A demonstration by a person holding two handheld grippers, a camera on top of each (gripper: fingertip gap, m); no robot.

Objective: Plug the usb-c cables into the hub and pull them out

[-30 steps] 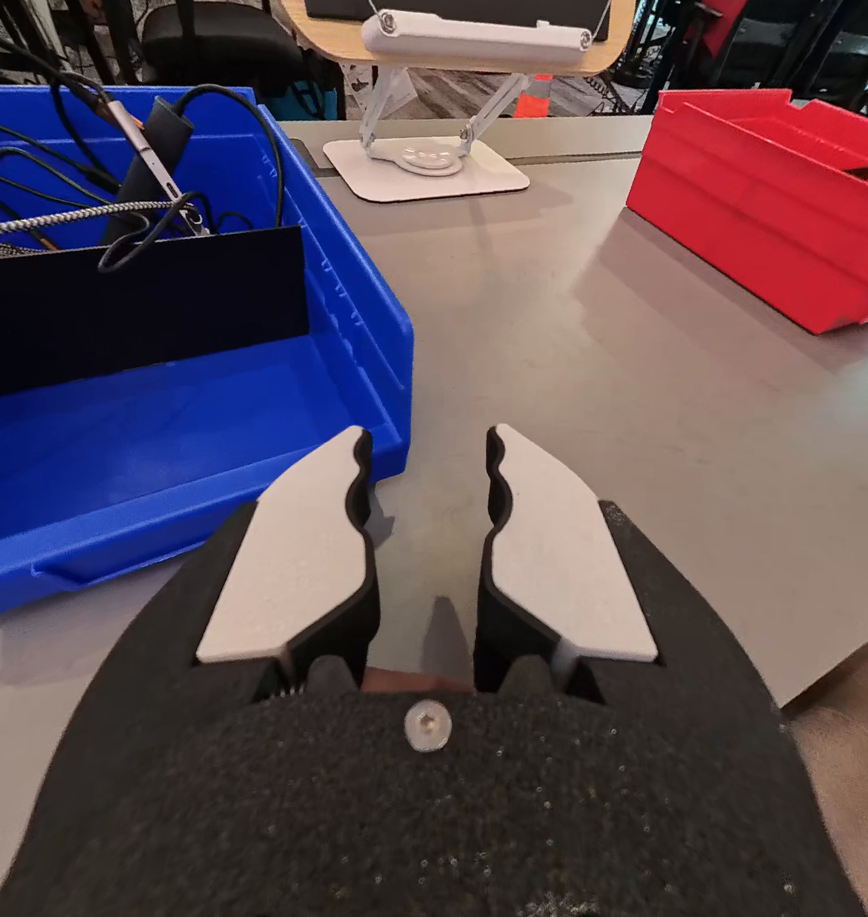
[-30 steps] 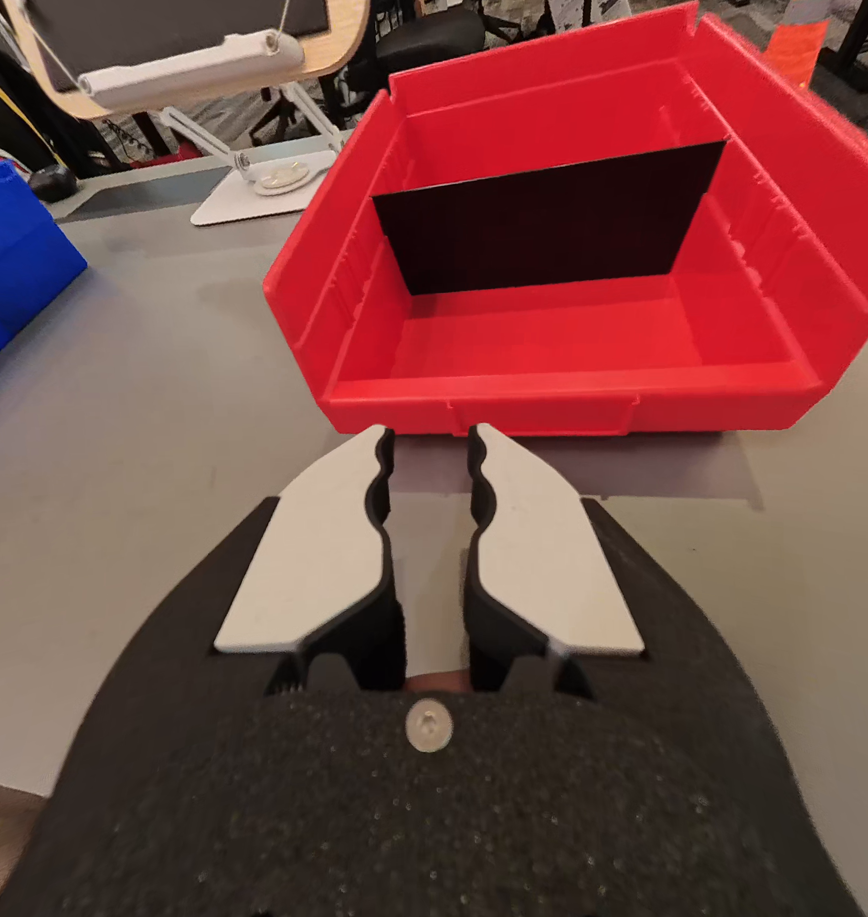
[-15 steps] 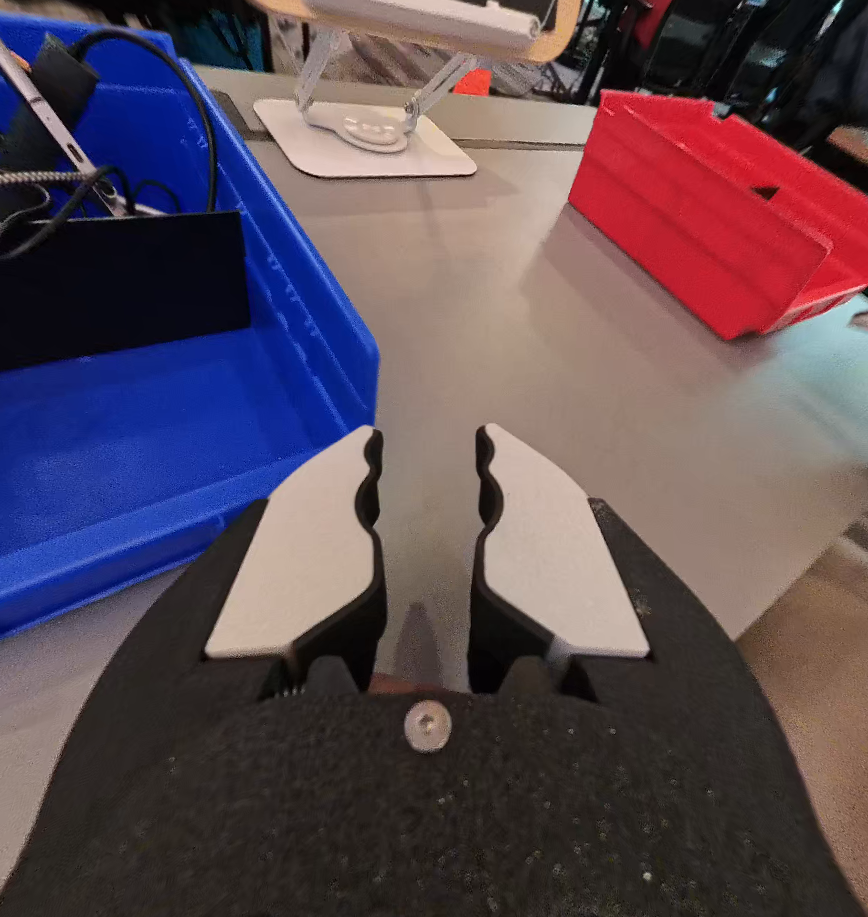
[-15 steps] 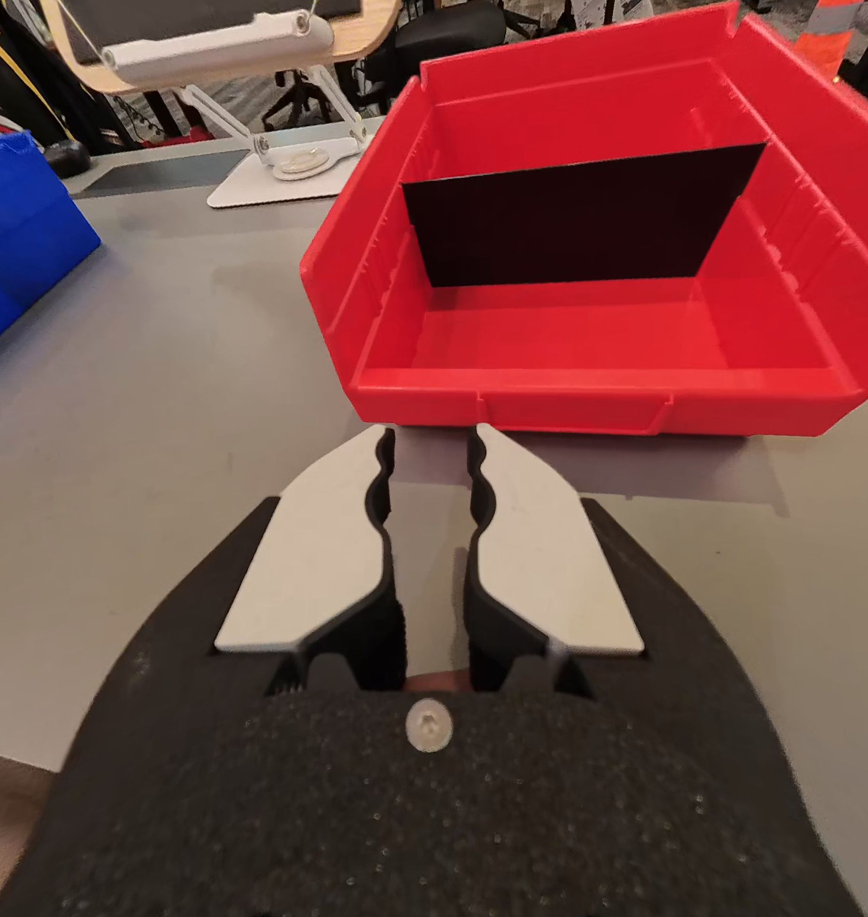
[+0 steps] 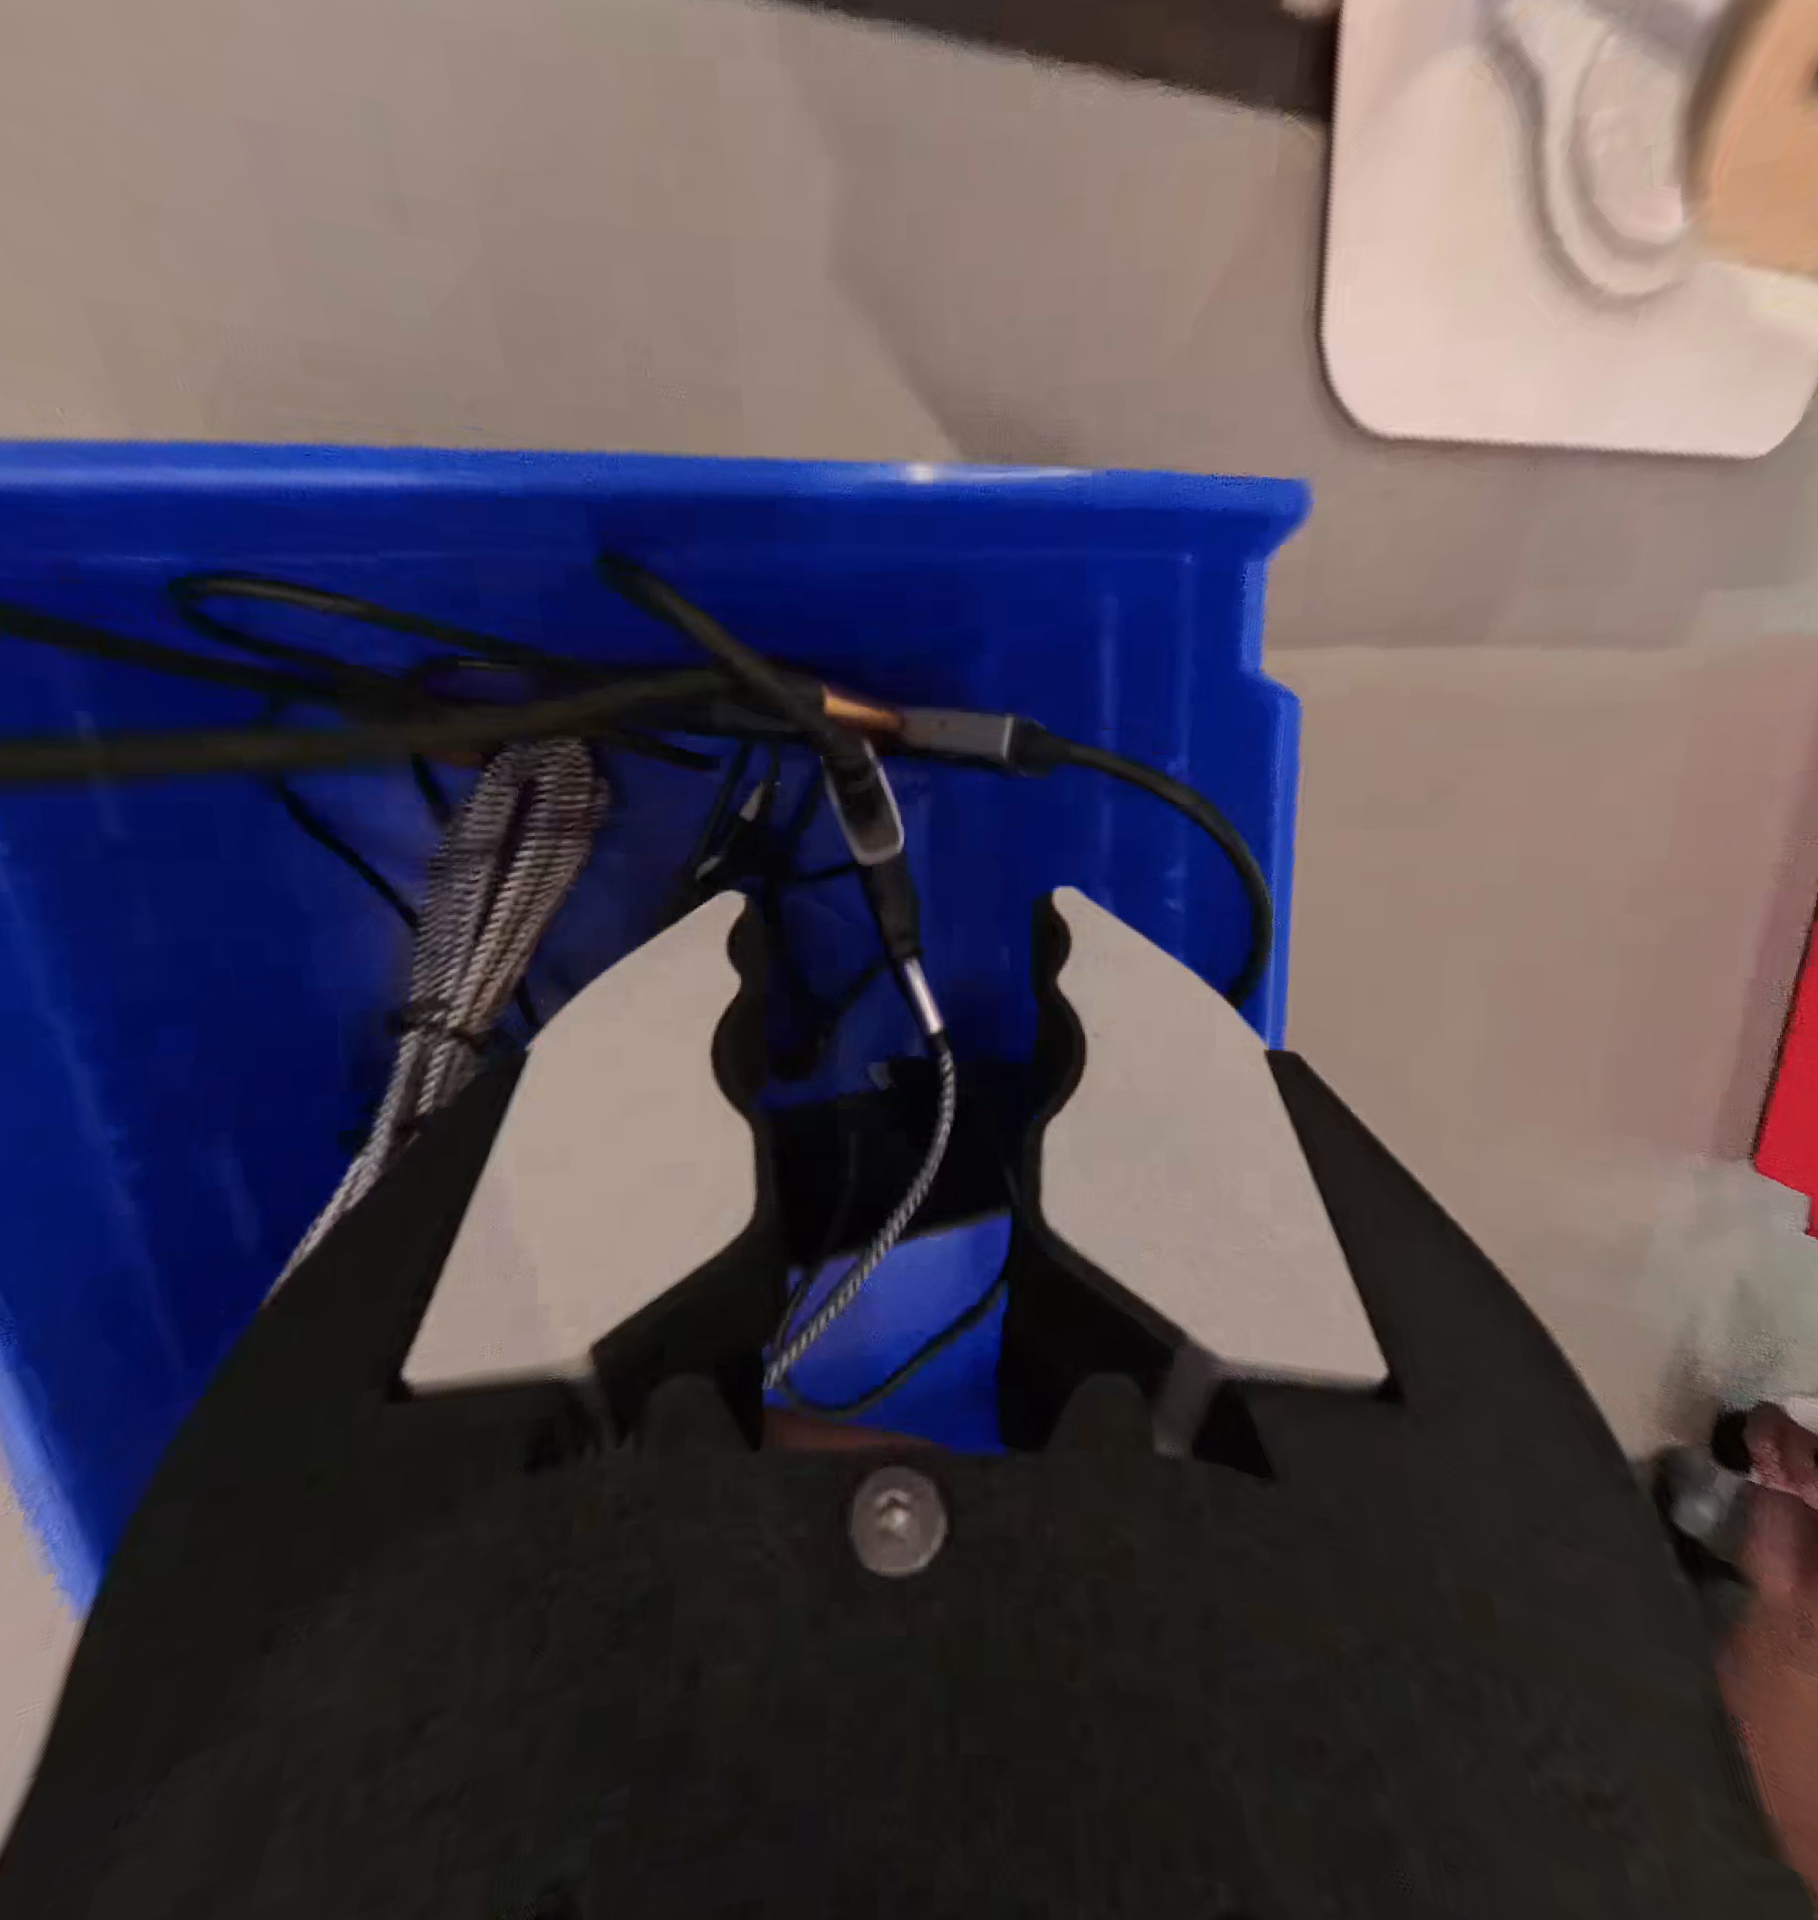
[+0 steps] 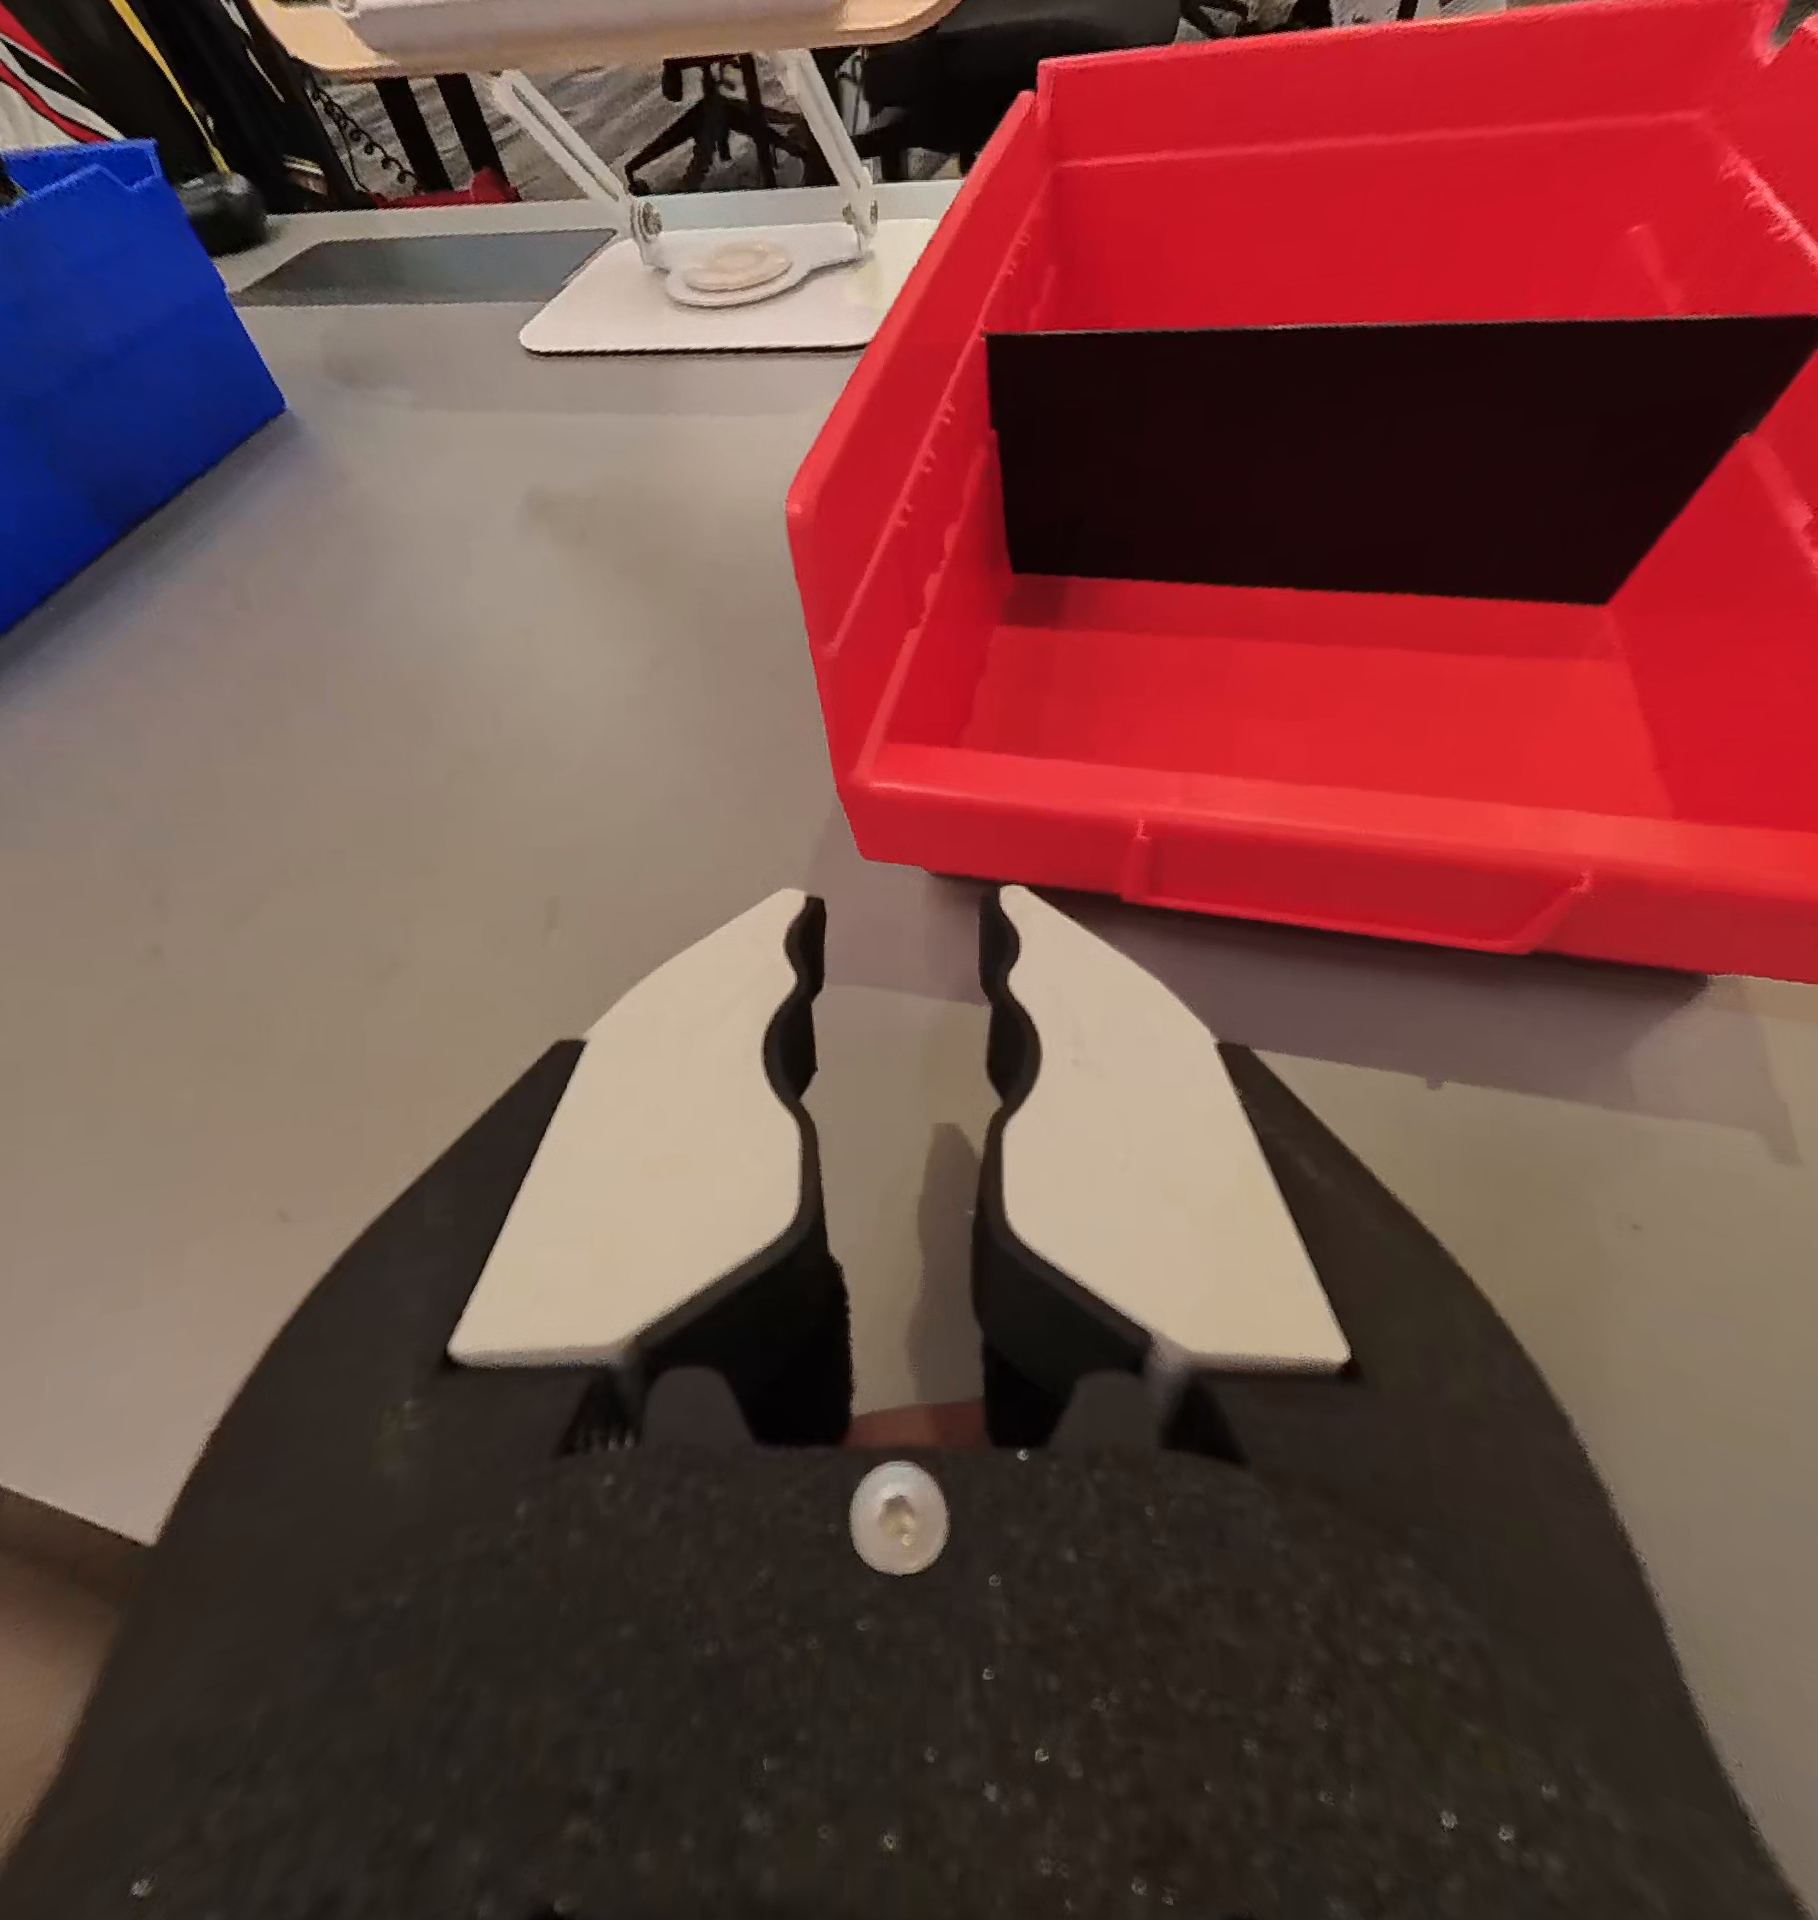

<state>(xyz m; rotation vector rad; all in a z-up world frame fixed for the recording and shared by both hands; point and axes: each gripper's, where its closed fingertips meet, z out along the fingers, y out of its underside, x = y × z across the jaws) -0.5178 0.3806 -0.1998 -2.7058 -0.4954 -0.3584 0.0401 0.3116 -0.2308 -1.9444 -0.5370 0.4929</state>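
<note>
While the left gripper (image 5: 892, 904) hangs over the blue bin (image 5: 1092, 582), jaws wide and empty, the cables (image 5: 889, 862) lie tangled against the bin's far wall, straight ahead of its fingertips. One braided cable (image 5: 931, 1132) runs lengthwise between the fingers. Hub not clearly made out. Right gripper (image 6: 902, 914), narrowly parted, empty, waits beside the red bin's (image 6: 1352, 831) front edge, well apart; left is nearer.
</note>
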